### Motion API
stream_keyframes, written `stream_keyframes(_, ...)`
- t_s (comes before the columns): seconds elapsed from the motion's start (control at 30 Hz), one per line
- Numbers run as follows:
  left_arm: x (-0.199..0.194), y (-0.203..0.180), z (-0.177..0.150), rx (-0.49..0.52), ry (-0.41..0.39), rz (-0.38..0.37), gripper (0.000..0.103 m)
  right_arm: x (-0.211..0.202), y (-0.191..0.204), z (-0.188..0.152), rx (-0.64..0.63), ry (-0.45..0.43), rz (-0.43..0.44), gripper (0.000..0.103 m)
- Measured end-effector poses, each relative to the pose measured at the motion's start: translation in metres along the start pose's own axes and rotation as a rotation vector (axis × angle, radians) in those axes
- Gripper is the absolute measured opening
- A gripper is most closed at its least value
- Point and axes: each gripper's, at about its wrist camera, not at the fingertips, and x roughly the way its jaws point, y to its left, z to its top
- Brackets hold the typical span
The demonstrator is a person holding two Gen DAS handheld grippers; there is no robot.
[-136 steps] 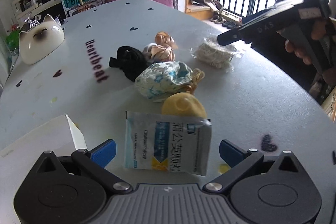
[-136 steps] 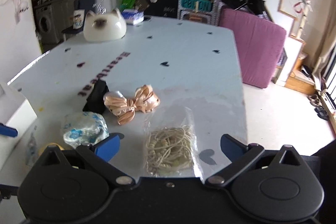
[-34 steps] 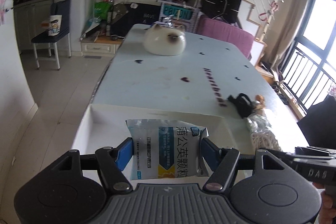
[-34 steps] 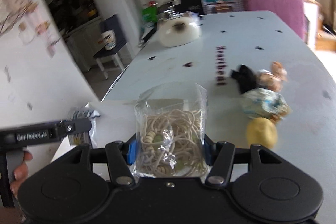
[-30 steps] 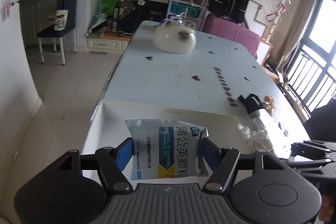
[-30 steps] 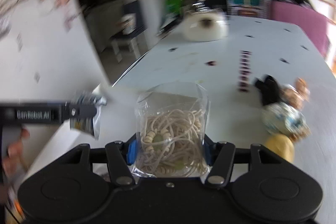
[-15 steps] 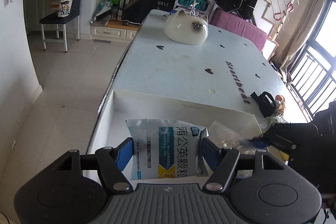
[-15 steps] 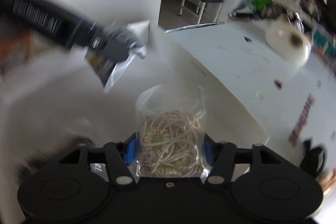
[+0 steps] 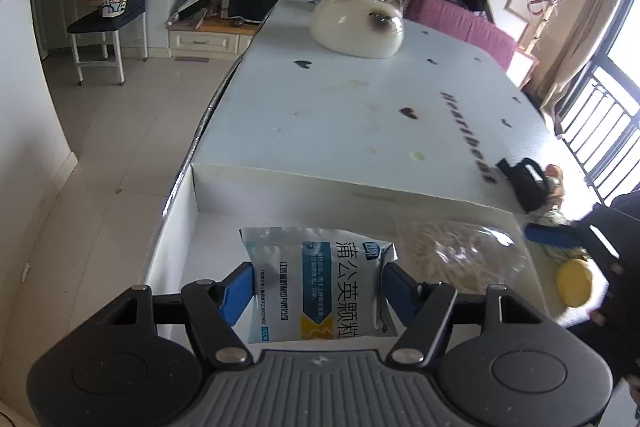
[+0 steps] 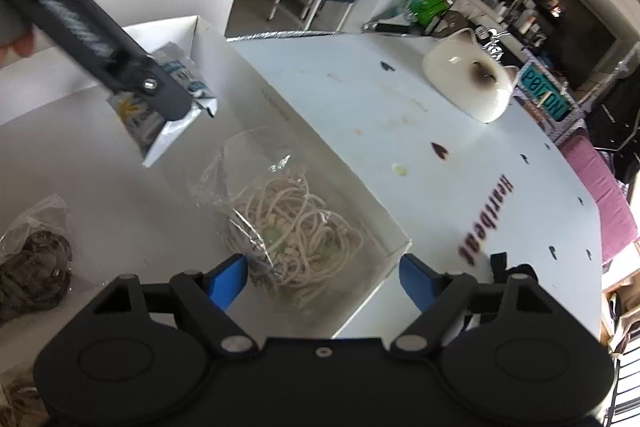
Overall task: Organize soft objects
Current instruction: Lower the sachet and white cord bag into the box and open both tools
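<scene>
Right tool [image 10: 322, 277] just opened, letting clear cord bag [image 10: 288, 223] drop into white box [image 9: 320, 183]; left tool [image 9: 316, 285] clamps blue sachet [image 9: 320, 287] above box, prob. next in.

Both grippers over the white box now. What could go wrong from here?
1. The left gripper holds the medicine sachet above the clear bag of cord; dropped here, it may land on the bag rather than on bare floor of the white box.
2. The right gripper has just been opening, and the bag lies between its fingers; pulling back could snag the loose plastic.
</scene>
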Motion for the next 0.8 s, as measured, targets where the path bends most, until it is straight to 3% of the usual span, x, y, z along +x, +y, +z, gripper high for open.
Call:
stream_keyframes(0.27,0.023,-0.007,0.016,0.022,0.022,0.000,0.071,-0.024,-0.004,-0.012,0.158,-0.058,0.052,0.082)
stream_keyframes(0.33,0.028,-0.010,0.017,0.040,0.038,0.010,0.076,-0.026,-0.004,-0.013,0.194,-0.064,0.060,0.082)
stream_keyframes(0.4,0.031,-0.013,0.017,0.058,0.056,0.026,0.089,-0.029,-0.006,-0.013,0.242,-0.071,0.075,0.082)
stream_keyframes(0.73,0.015,-0.006,0.013,0.022,0.035,0.007,0.095,-0.040,-0.007,-0.022,0.424,-0.103,0.166,0.082)
stream_keyframes(0.8,0.012,-0.005,0.013,0.017,0.028,-0.016,0.101,-0.041,-0.007,-0.022,0.439,-0.106,0.172,0.082)
